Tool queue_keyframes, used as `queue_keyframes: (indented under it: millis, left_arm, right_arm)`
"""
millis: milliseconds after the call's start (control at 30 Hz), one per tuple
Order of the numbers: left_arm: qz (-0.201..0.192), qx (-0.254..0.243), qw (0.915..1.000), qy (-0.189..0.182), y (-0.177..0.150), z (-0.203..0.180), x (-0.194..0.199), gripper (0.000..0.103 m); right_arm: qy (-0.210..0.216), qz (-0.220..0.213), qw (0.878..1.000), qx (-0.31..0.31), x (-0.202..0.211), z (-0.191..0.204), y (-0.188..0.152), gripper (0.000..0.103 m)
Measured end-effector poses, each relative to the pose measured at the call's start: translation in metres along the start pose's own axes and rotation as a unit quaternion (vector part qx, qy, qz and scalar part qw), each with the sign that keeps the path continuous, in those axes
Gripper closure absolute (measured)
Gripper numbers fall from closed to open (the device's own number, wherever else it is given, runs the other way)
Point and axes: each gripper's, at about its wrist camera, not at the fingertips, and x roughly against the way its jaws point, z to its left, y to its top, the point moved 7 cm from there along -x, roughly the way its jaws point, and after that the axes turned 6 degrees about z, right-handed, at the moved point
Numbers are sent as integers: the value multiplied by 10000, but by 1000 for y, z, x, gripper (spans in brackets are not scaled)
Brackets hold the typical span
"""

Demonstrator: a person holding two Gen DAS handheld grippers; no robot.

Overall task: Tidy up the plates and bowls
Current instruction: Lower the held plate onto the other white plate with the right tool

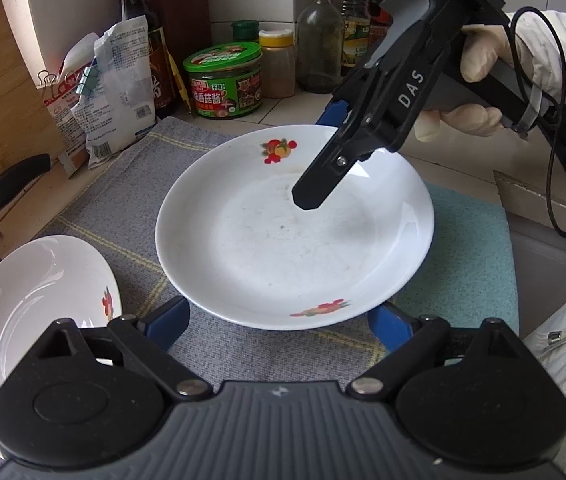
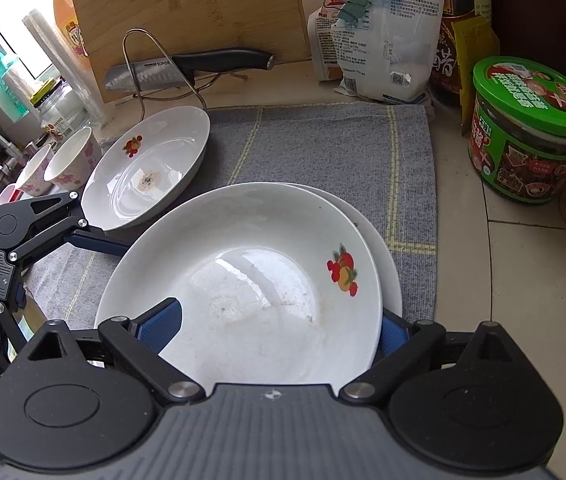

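A white plate with fruit prints (image 1: 283, 236) (image 2: 243, 284) is stacked on another like it (image 2: 387, 256) on a grey cloth. My right gripper (image 1: 323, 156) (image 2: 279, 328) is shut on the top plate's rim, one blue pad inside the rim and one outside. My left gripper (image 1: 279, 320) (image 2: 95, 240) is open, its blue fingers (image 1: 171, 316) spread beside the near edge of the stack, not touching. A third matching plate (image 1: 39, 304) (image 2: 151, 164) lies to the left on the cloth. Two floral bowls (image 2: 71, 160) stand beyond it.
Sauce bottles (image 1: 147, 40), a green-lidded jar (image 1: 225, 80) (image 2: 527, 132), a spice jar (image 1: 277, 64) and clipped bags (image 2: 387, 32) line the back. A knife (image 2: 187, 68) on a wire rack leans by a wooden cutting board (image 2: 187, 8). A teal cloth (image 1: 471, 264) lies right.
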Motion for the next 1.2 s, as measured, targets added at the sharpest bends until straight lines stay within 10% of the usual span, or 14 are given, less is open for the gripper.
queue_keyframes:
  millis: [1200]
  left_arm:
    - [-179, 35, 9995, 270, -12, -8, 24, 7]
  right_arm:
    - [-681, -96, 9971, -316, 8, 4, -4, 0]
